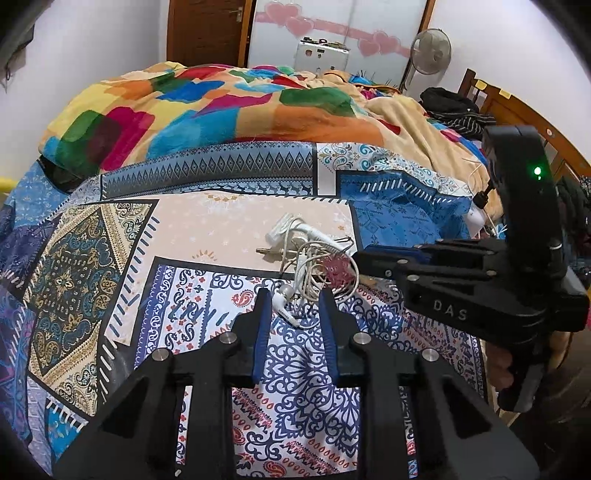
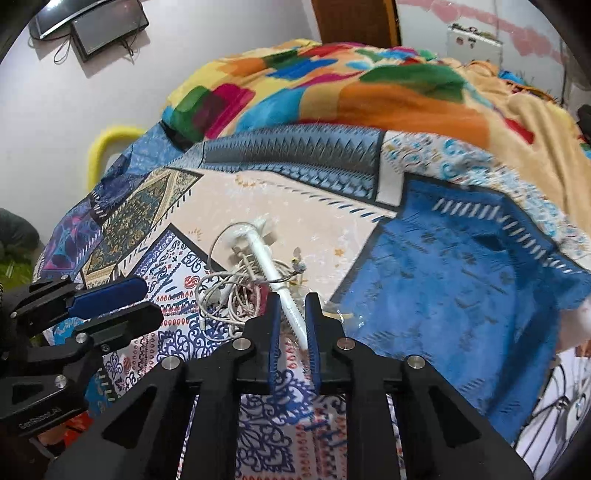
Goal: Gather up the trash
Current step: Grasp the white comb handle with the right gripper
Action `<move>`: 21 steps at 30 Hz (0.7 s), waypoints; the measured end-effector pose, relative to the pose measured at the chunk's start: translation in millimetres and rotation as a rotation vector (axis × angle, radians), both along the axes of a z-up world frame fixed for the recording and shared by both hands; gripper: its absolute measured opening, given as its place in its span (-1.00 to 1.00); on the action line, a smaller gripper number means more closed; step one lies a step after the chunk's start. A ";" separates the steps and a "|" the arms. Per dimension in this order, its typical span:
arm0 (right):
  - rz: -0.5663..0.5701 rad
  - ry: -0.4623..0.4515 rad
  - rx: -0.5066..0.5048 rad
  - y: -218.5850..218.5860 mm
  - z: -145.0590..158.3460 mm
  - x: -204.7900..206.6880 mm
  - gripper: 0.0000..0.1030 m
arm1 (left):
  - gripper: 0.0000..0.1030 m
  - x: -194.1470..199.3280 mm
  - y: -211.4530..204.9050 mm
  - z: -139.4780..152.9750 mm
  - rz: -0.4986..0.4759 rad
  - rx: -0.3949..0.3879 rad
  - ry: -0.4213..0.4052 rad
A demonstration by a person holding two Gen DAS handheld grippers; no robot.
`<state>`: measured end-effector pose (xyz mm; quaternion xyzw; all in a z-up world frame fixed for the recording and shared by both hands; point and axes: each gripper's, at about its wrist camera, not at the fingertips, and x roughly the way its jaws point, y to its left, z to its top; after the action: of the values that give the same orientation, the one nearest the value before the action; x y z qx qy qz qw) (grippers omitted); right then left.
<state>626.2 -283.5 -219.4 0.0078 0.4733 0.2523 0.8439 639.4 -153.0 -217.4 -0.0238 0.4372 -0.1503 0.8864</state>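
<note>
A tangle of white earphone cables (image 1: 314, 258) (image 2: 229, 295) lies on the patterned bedsheet (image 1: 221, 229), with a bit of pink wrapper (image 1: 334, 267) in it. My left gripper (image 1: 294, 299) (image 2: 151, 301) points down at its near edge. An earbud (image 1: 281, 295) and a cable loop lie between its fingers, and sheet shows in the gap, so it is open. A white plastic stick (image 2: 280, 291) runs slantwise out of the tangle. My right gripper (image 2: 292, 306) (image 1: 356, 256) is shut on the near end of that stick, coming in from the right side of the tangle.
A crumpled multicoloured blanket (image 1: 221, 110) covers the far half of the bed. Black clothes (image 1: 450, 107) lie by the wooden headboard (image 1: 517, 107) on the right. A standing fan (image 1: 430, 46) and a door (image 1: 207, 29) are behind. A dark screen (image 2: 107, 26) hangs on the wall.
</note>
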 end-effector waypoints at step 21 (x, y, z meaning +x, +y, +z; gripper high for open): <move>0.089 0.036 -0.029 -3.5 -3.1 -86.3 -0.86 | -0.51 -50.2 -19.5 19.3 -0.090 -0.006 0.035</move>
<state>539.9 -287.0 -222.5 -0.0208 0.4921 0.2823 0.8232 589.2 -172.5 -198.1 -0.0096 0.4528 -0.1909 0.8709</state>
